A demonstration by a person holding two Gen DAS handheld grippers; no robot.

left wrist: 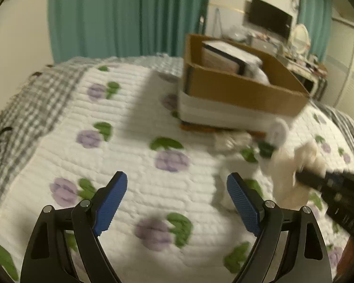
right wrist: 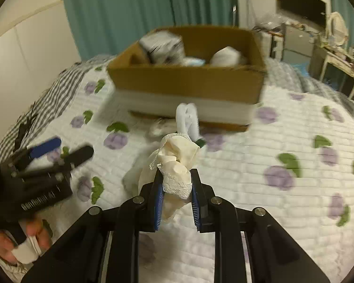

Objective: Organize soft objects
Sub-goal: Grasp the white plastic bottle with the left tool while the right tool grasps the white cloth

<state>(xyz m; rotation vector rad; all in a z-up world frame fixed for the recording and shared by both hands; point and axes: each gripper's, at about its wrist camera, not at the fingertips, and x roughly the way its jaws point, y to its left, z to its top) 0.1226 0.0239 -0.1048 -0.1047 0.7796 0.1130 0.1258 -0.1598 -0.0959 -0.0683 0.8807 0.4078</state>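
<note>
My right gripper is shut on a cream cloth with lace trim and holds it above the quilt; it also shows in the left wrist view. A white sock-like piece lies beyond it, near the cardboard box. The box holds white soft items and a package. My left gripper is open and empty over the quilt, left of the cloth; it shows in the right wrist view. The box shows in the left wrist view.
A white quilt with purple flowers covers the bed, over a grey checked sheet. More white soft pieces lie in front of the box. Teal curtains hang behind. A cluttered desk with a monitor stands at right.
</note>
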